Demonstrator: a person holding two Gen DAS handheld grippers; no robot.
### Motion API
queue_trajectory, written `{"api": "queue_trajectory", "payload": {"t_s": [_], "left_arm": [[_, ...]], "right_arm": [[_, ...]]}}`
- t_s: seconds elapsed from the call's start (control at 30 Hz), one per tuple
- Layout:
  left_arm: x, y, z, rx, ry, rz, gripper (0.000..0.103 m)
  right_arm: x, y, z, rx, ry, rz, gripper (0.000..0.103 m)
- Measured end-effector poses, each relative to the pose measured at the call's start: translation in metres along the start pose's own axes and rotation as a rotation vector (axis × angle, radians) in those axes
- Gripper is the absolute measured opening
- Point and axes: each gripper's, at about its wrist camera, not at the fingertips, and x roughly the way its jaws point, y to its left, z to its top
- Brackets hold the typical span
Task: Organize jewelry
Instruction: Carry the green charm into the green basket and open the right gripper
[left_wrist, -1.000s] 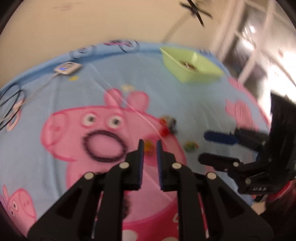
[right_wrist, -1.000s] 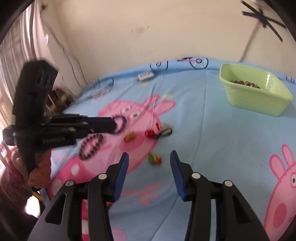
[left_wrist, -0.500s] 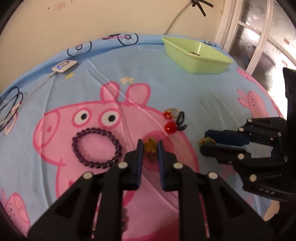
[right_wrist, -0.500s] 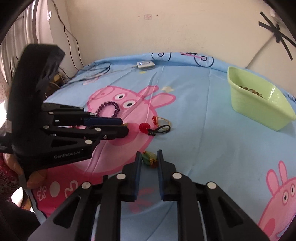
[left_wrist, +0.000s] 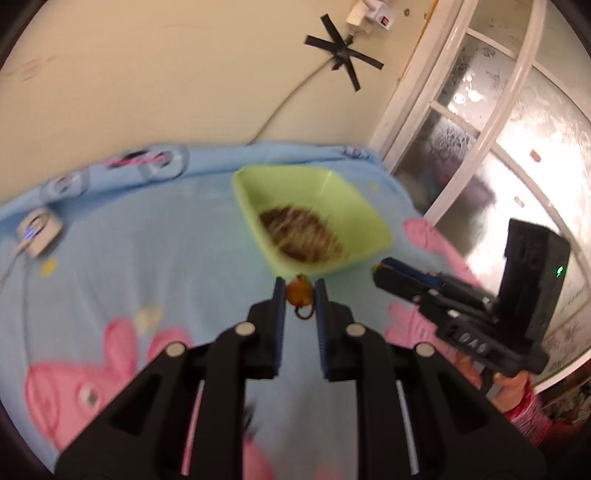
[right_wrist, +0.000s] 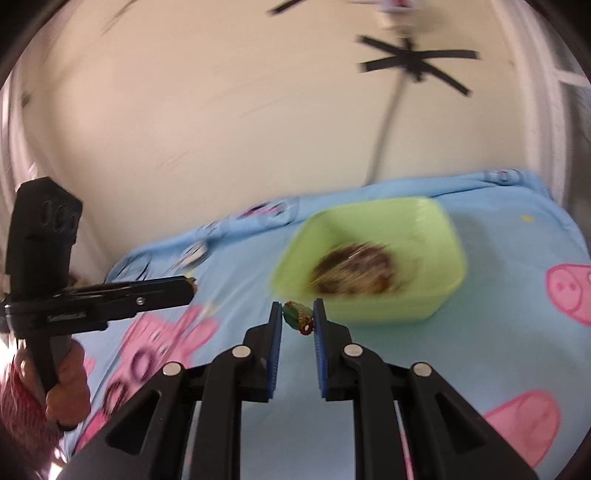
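My left gripper (left_wrist: 299, 291) is shut on a small orange-brown jewelry piece (left_wrist: 299, 292) and holds it in the air just short of the light green tray (left_wrist: 354, 206). My right gripper (right_wrist: 298, 314) is shut on a green and red jewelry piece (right_wrist: 298, 315), also held up close to the green tray (right_wrist: 439, 236). The tray holds a blurred brown pile of jewelry (left_wrist: 301, 234). The right gripper shows in the left wrist view (left_wrist: 384, 273); the left gripper shows in the right wrist view (right_wrist: 188, 286).
The tray stands on a blue bedsheet (left_wrist: 155, 266) printed with pink pigs, near its far edge by a beige wall (left_wrist: 166, 81). A white charger with a cable (left_wrist: 37, 230) lies at the far left. A window (left_wrist: 517, 147) is on the right.
Both grippers have lifted off the sheet with their jewelry pieces and moved forward to the green tray, which now looms large. The bracelet and red pieces have left view.
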Motion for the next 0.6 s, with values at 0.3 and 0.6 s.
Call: {"api": "queue_trajectory", "payload": {"t_s": [0.3, 0.6], "left_arm": [[0.071, -0.011, 0.059, -0.087, 0.035, 0.04, 0.028], [-0.034, 0.037, 0.021, -0.1, -0.092, 0.094, 0.028]], "right_arm": [[0.021, -0.055, 0.023, 0.166, -0.073, -0.08, 0.019], [-0.02, -0.012, -0.005, 0.135, -0.175, 0.05, 0.032]]}}
